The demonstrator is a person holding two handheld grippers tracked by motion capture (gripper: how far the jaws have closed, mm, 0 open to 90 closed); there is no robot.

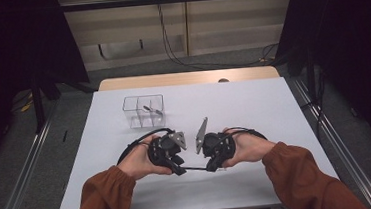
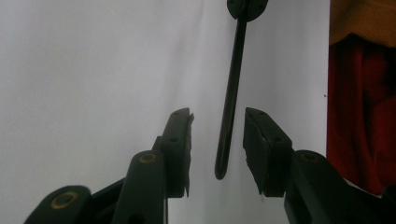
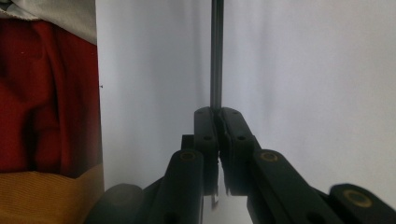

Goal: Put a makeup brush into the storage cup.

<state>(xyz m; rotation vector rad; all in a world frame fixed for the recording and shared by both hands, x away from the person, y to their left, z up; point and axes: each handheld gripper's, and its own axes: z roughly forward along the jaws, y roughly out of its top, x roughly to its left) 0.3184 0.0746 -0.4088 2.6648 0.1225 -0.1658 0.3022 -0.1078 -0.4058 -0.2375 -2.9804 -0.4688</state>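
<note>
Low in the middle of the high view, the person's two hands met over the white table (image 1: 253, 104), the left gripper (image 1: 177, 168) and the right gripper (image 1: 211, 166) turned tip to tip with a thin black rod (image 1: 194, 168) bridging the small gap between them. Along the right gripper (image 3: 217, 122) view the jaws stood pressed together at the centre of the frame, clamped on the near end of the rod (image 3: 216, 56), which ran straight up from them to the top edge. Along the left gripper (image 2: 217, 140) view the same rod (image 2: 230, 102) came down from the top centre, where the other gripper's black tips held it, and its free rounded end hung between the two left jaws; those jaws stood apart, a gap showing on each side of the rod, so the pads did not press on it. What the rod was exactly, perhaps a slim tool handle, the dim pictures did not make plain. Rust-brown sleeves (image 1: 105, 193) entered from the bottom corners of the high view. Above and left of the hands, well apart from them, a clear plastic divided box (image 1: 144, 110) stood on the table with a small grey object (image 1: 153, 110) inside one compartment, too small to identify.
</note>
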